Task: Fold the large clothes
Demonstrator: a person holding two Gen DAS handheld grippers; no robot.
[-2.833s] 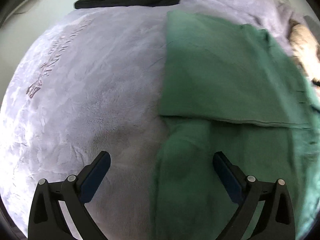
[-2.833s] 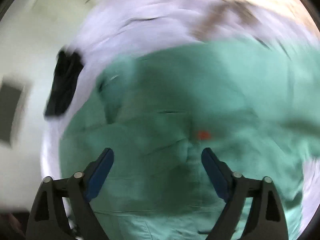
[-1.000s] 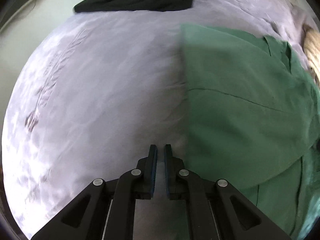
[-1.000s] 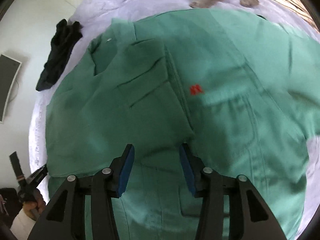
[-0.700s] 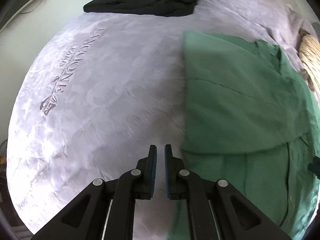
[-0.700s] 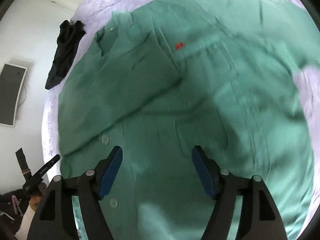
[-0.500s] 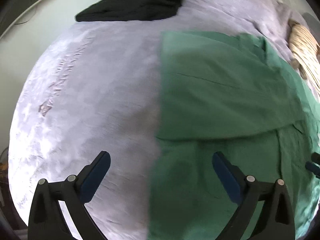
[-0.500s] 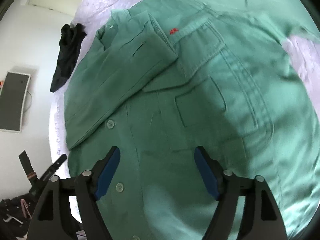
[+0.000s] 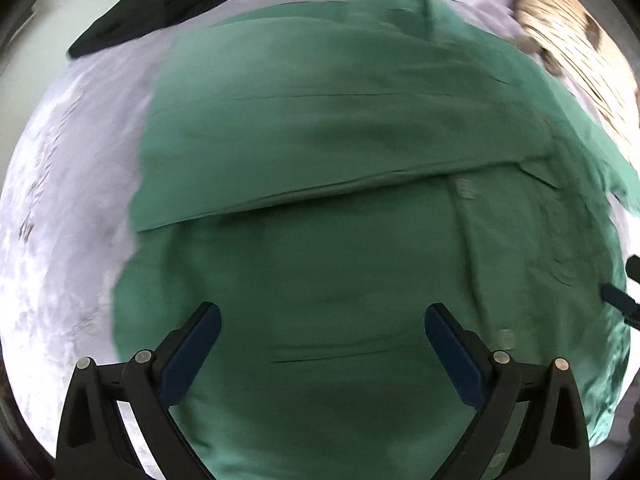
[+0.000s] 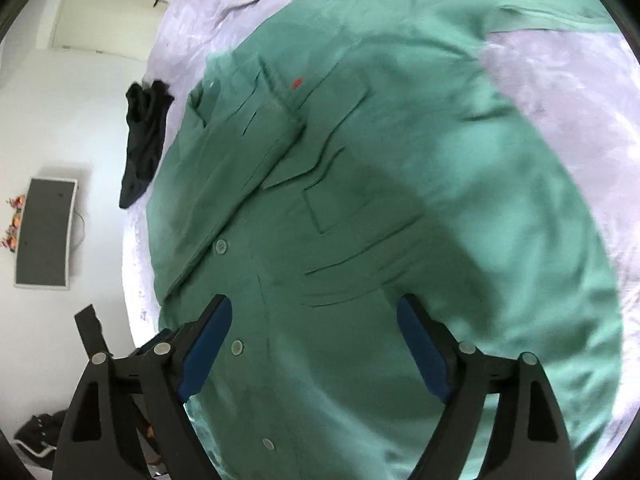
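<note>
Since half a second ago both grippers have come forward over the green shirt (image 9: 320, 240), so that cloth now fills the space between each pair of fingers where the lilac blanket (image 9: 60, 220) showed beside it before.

Left gripper (image 9: 320, 320): its jaws stand wide apart, holding nothing, with the shirt lying flat straight ahead of them and under them. To its left the blanket is bare; ahead and to the left a black garment (image 9: 160, 4) lies at the blanket's far edge, apart from the shirt. Ahead, a sleeve is folded over the body, its hem running crosswise to the fingers as a straight edge. At the far right the button placket runs away from the gripper, and a tip of the right gripper shows at the rim. A striped tan item (image 9: 580, 52) lies ahead to the right; I cannot tell what it is.

Right gripper (image 10: 316, 328): its jaws are also spread wide and empty, above the shirt's lower front. The shirt's long axis runs away from this gripper, tilting left: hem nearest, collar farthest. The button row starts just beside the left finger and climbs ahead. The folded sleeve lies ahead to the left, a chest pocket ahead between the fingers, a small red mark further on. The cloth is plain green with pale buttons, softly creased. Blanket shows to the right
</note>
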